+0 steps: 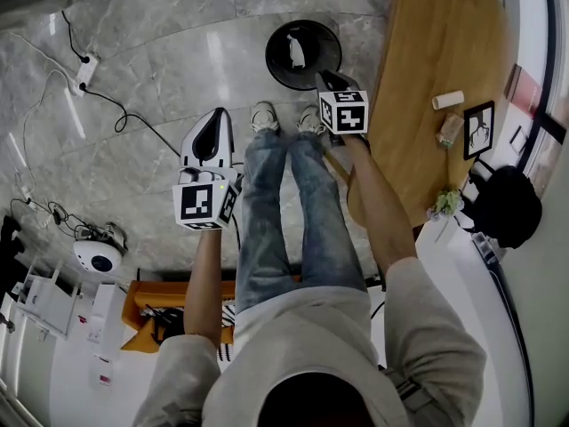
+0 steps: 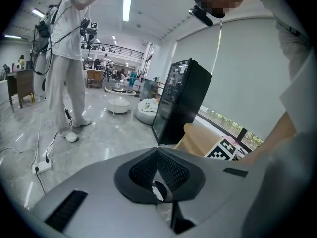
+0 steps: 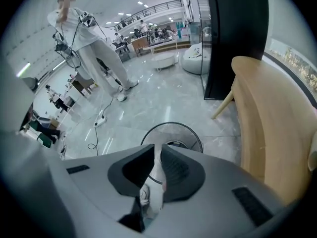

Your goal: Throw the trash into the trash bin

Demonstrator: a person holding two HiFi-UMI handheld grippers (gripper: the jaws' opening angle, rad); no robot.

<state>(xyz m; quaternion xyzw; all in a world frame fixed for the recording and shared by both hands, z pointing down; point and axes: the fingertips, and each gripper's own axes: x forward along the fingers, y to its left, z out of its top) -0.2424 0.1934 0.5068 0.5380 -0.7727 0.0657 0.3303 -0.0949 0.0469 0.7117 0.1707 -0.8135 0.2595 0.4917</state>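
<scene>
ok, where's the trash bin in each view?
Head view: trash bin at top centre.
Left gripper view: not in it.
Right gripper view: trash bin in the middle; only the upper arc of its rim shows.
Shared landmark: the wooden table, right of the bin in both the head view and the right gripper view.

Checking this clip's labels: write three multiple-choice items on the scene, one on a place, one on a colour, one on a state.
1. Where does the trash bin stand? A on the table; B on the floor beyond the person's shoes; C on a chair.
2. What colour is the bin? A black; B red; C blue.
3. How do the jaws of the left gripper stand? A wide apart; B on a bottle; C together.
B: it sits on grey floor. A: rim and wall are black. C: its own view shows them meeting.
</scene>
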